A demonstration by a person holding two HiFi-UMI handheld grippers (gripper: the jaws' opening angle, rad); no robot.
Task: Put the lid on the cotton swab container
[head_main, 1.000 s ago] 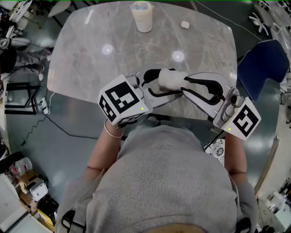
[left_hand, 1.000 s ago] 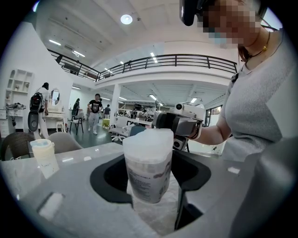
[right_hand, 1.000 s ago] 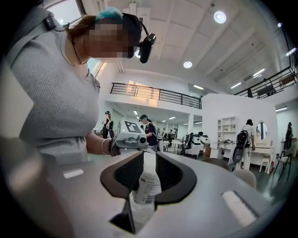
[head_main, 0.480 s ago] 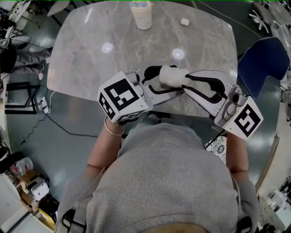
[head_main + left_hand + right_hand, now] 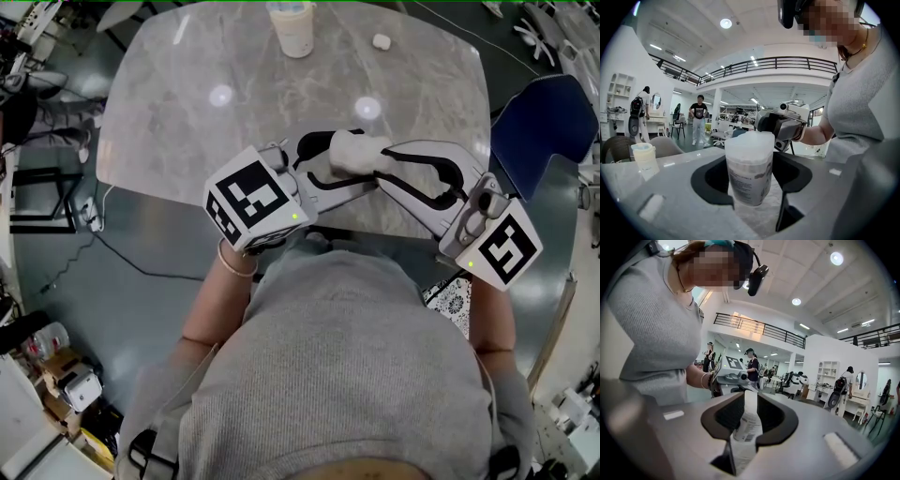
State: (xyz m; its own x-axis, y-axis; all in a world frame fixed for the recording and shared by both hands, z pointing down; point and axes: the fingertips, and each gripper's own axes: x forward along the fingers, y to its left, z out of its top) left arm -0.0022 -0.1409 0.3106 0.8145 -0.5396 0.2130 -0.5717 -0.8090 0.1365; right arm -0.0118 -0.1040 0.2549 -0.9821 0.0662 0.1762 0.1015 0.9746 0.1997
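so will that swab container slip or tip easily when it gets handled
Probably light for its size: the container looks like thin, cloudy plastic. Its smooth wall and glossy label suggest it could slip in a loose grip and flex under a hard one. Tall and seemingly narrower at the base, it may tip easily if nudged.

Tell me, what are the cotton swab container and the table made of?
Cotton swab container: probably plastic, cloudy and half see-through, since white stuff shows faintly through its wall. A printed label wraps it.
Table: looks like polished stone, maybe marble. It is grey with veins and shiny light spots, but it could be a stone-look top.
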